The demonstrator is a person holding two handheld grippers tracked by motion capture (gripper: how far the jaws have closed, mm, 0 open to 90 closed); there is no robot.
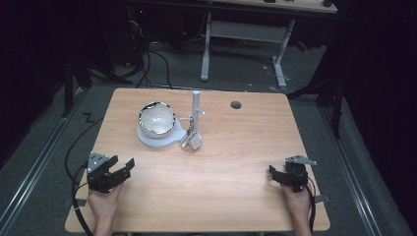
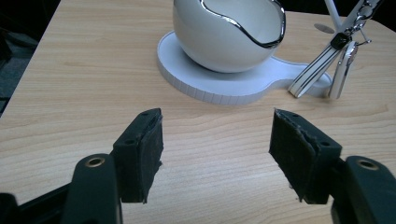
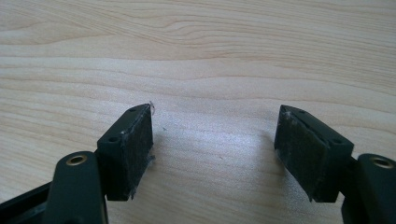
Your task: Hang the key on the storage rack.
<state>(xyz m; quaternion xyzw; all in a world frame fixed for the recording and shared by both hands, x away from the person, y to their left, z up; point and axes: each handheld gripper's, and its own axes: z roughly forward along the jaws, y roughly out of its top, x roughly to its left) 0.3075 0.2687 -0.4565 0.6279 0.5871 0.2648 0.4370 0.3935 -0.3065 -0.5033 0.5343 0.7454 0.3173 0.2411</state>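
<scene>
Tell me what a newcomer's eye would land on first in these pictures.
The glossy white bowl with a silver rim draws the eye first, sitting on a white base at the far left-centre of the wooden table. Just right of it, a white post rises from the base with a bunch of keys hanging from its peg. At the near edge, the left gripper and right gripper rest wide apart, fingers open and empty.

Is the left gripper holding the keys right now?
No. The left gripper is open over bare table; the keys hang from the stand beside the bowl.
</scene>
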